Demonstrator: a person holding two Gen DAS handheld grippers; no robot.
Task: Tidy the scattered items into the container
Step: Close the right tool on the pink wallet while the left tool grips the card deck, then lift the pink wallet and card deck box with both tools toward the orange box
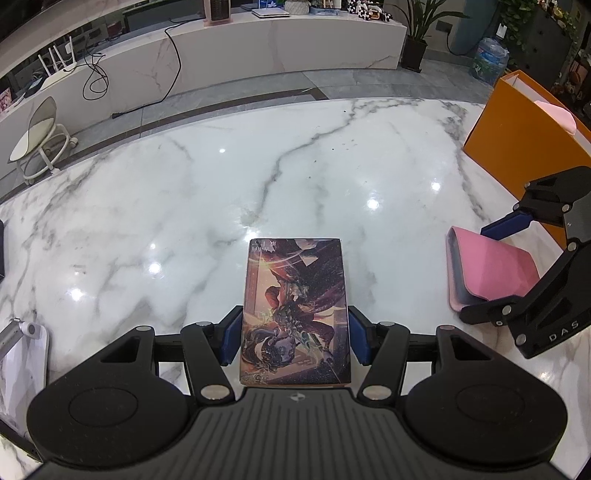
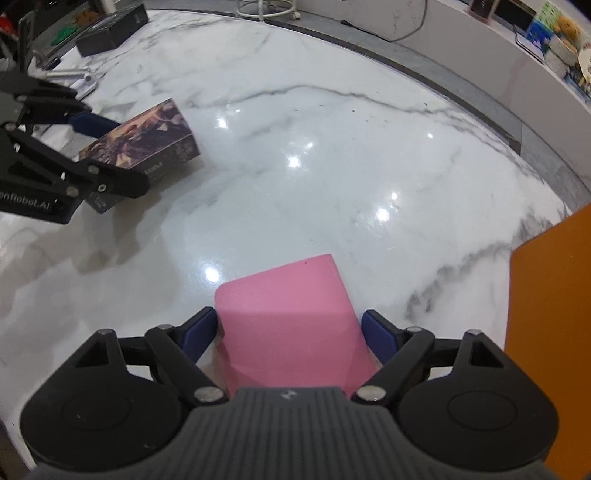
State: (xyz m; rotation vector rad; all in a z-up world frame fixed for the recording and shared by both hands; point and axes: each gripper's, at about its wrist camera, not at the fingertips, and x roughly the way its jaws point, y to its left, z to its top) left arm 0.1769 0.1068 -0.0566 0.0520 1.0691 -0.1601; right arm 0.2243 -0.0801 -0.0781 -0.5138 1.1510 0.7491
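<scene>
Between the blue-padded fingers of the left gripper [image 1: 295, 339]: a flat rectangular box [image 1: 295, 314] with glossy printed artwork on its lid, clamped by its two long sides, long axis running straight out along the fingers, far short edge pointing away past the fingertips. Seen from the right wrist camera, held with its far end tilted up off the marble table [image 1: 184, 184], dark printed side panels showing, a shadow on the stone beneath. Between the fingers of the right gripper [image 2: 291, 336]: a smooth matte pink case [image 2: 288, 314], slab-shaped with rounded corners and a thicker soft rim along one side, gripped across its width, long axis likewise following the fingers, far edge pointing forward and slightly left of the fingertips. Both pairs of fingers pressed against what sits between them, pads in contact on each side. Beyond and right of the right fingers, near the case: an orange container [image 2: 546, 332], straight-walled with flat smooth panels, open top visible from the left wrist camera with something pale pink resting inside. Polished white tabletop with grey veins, bright ceiling-light reflections dotted ahead of both sets of fingertips. Far left of the right fingers, well apart: a matte black oblong box [image 2: 110, 31] lying flat at the table's edge.
</scene>
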